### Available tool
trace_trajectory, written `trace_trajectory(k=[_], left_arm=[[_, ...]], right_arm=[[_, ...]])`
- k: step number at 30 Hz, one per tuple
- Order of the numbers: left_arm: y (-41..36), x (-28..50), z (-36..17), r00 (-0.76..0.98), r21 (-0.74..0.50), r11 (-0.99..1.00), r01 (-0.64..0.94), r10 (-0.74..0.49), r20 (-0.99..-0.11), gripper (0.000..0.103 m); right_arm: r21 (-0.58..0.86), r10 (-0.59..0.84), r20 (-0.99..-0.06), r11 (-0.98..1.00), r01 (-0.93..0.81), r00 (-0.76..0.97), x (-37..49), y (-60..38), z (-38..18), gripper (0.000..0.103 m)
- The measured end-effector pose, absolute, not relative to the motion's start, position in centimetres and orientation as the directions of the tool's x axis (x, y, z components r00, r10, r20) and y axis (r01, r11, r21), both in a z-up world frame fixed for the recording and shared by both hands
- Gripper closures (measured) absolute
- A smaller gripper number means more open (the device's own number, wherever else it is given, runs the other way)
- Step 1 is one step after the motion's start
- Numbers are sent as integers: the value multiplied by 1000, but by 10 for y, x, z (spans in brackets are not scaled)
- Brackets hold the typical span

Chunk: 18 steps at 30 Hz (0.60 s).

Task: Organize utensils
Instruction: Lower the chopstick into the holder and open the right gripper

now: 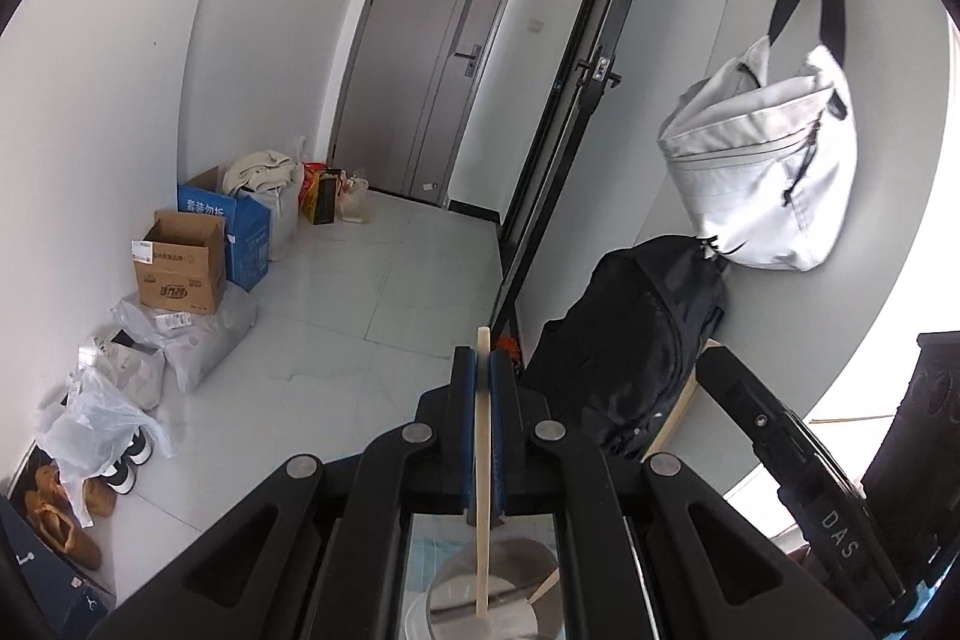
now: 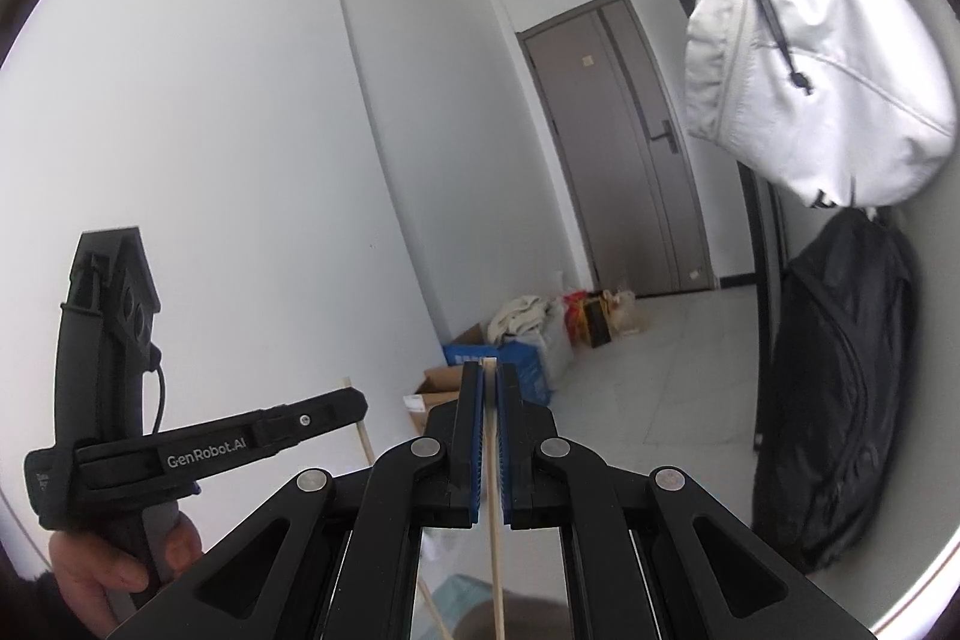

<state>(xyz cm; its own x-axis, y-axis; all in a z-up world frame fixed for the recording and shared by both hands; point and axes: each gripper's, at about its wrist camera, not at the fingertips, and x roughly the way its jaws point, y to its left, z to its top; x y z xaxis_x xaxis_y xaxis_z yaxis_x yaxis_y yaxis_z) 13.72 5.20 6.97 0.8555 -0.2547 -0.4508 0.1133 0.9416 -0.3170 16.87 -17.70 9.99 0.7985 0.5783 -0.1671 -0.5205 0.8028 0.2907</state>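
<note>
Holding both tools raised toward the hallway, I check each grip in turn. My left gripper [image 1: 483,370] is clamped on a pale wooden chopstick [image 1: 482,490]; the blue pads [image 1: 465,430] press its shaft from both sides, its top end stands just above the fingertips and its lower end hangs toward a round metal container [image 1: 492,592] at the bottom edge of the left wrist view. A second stick leans inside that container, at its right wall. Beyond, cardboard boxes [image 1: 180,268] sit along the left wall, a grey door [image 1: 432,58] stands at the far end, and a white bag [image 1: 762,166] hangs above a black backpack [image 1: 636,352] on the right.

My right gripper [image 2: 491,382] is likewise closed on a second chopstick [image 2: 495,520], held partway along its shaft, the tip level with the fingertips.

Assessment: both sticks appear light, stiff and slender, with a smooth finish that could slide or pivot between the pads. I judge a hold nearer mid-shaft steadier than one near an end. Breakage risk is low; twisting out of line is the likelier fault.
</note>
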Motion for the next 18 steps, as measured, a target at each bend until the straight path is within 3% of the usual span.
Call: trace_trajectory(k=[9, 18], left_arm=[[55, 160, 35, 825, -332, 936, 118, -278, -492, 102], [46, 157, 36, 803, -316, 927, 203, -342, -488, 102]], right_arm=[[273, 567, -216, 817, -508, 795, 202, -158, 63, 99], [296, 583, -266, 807, -511, 767, 203, -158, 34, 99]])
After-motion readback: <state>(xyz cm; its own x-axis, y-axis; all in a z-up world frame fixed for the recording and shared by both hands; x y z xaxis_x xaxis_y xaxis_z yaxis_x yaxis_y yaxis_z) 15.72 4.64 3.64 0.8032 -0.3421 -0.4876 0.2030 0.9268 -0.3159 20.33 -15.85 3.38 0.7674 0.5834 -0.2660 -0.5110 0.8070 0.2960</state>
